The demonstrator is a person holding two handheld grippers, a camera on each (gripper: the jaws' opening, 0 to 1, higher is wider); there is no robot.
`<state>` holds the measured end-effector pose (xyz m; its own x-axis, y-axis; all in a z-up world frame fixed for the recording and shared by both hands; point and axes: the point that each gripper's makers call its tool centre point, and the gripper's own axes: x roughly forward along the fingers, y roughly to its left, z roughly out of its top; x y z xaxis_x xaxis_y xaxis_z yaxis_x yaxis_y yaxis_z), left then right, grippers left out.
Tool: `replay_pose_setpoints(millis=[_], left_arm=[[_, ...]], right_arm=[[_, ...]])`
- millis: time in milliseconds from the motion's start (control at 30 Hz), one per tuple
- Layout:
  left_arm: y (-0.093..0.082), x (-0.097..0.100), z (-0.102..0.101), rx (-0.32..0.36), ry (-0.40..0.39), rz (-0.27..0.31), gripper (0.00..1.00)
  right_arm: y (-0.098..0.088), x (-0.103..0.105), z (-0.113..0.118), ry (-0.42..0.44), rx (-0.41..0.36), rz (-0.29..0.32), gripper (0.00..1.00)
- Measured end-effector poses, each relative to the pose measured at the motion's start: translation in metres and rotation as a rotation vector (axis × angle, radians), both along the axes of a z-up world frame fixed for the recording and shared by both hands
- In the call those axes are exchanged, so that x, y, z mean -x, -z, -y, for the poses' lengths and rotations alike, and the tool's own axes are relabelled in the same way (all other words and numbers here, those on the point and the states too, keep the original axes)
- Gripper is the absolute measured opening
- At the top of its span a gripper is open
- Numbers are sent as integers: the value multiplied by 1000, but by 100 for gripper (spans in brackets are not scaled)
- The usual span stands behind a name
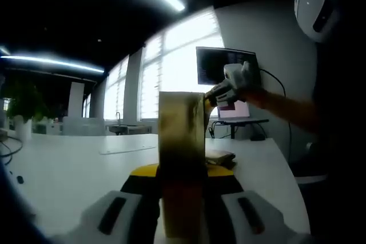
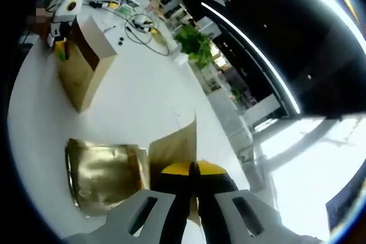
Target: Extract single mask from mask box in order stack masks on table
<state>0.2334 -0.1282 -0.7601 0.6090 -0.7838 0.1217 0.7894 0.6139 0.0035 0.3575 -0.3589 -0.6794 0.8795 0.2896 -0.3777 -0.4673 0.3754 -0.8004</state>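
A tall gold mask box (image 1: pixel 182 135) stands upright on the white table, and my left gripper (image 1: pixel 182 182) is shut on its lower part. The same box (image 2: pixel 86 64) shows far up the table in the right gripper view, with the left gripper (image 2: pixel 59 47) at its side. My right gripper (image 2: pixel 191 171) is shut on a flat gold mask packet (image 2: pixel 176 144), holding it above the table. Beside the box's top right corner I see the right gripper (image 1: pixel 222 91), held by a person's arm. A gold packet (image 2: pixel 106 176) lies flat on the table below it, also seen as a packet (image 1: pixel 220 156) behind the box.
The white table (image 1: pixel 63 170) stretches left and forward. A monitor and laptop (image 1: pixel 226 67) stand at its far right edge. Cables (image 2: pixel 143 27), small devices and a potted plant (image 2: pixel 194 41) sit at the table's other end.
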Motion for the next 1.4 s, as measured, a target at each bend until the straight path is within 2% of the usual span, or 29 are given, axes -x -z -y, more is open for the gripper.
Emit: replay_pose_setpoints(millis=[67,167,400,500,800,1200,1400], left_arm=[[0,0,0,0,1,-1,31],[0,0,0,0,1,-3,31],[1,0,1,-1,3,-5,31],[1,0,0,-2,4,-5,31],[1,0,1,-3,4,-5,31],[1,-1,1,-5,1,-4,31],[2,-1,1,-6,2,-4,31]], right_arm=[[6,2,-5,-18,-18,-24,0],[12,6,-8,-25,0,-28,0],[20,25,-22,-67,-22,-54,0],[29,37,-31,-99,-44,-69,0],[56,60,-38,-124,-75,-126,0],[87,70,-34,-127,-86,-166,0],[87,66,-30,-110,-119,-143,0]])
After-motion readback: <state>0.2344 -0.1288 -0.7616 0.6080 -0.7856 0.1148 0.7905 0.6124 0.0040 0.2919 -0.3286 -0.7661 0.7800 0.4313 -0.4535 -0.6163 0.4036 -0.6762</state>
